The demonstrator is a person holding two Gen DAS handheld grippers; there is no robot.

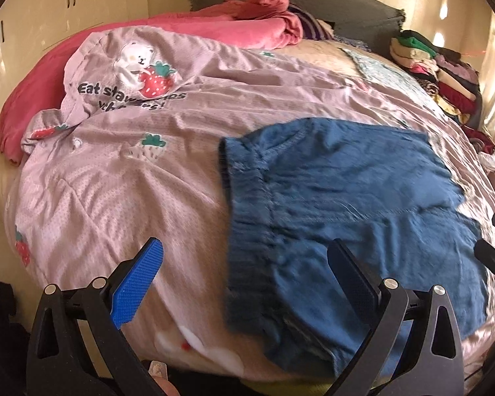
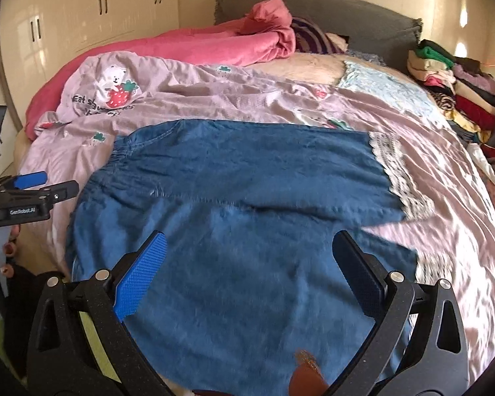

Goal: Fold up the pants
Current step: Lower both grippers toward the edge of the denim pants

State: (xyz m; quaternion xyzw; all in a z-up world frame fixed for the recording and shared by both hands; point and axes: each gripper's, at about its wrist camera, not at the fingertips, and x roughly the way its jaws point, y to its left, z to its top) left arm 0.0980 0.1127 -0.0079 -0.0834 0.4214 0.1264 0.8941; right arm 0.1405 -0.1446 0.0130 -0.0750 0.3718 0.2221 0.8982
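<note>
Two grippers, both with jaws spread wide and holding nothing. The left gripper [image 1: 244,283] hovers at the near edge of the bed, over the gathered waistband [image 1: 250,204] of the pants [image 1: 346,198]; the right gripper [image 2: 247,280] hangs over the middle of the same blue cloth, one leg's lace hem [image 2: 402,178] lying out to its right. The pants are spread flat on the pink strawberry-print quilt [image 1: 115,181], waistband to the left, legs to the right (they look still unfolded, or at most laid out ready). So the step in hand seems to be the approach for a first grasp. Next, each gripper probably needs to drop to an edge, pinch only the denim and not the quilt beneath, then lift evenly. Farther off sit a red blanket [image 1: 214,26] and a stack of folded clothes [image 1: 429,59].
</note>
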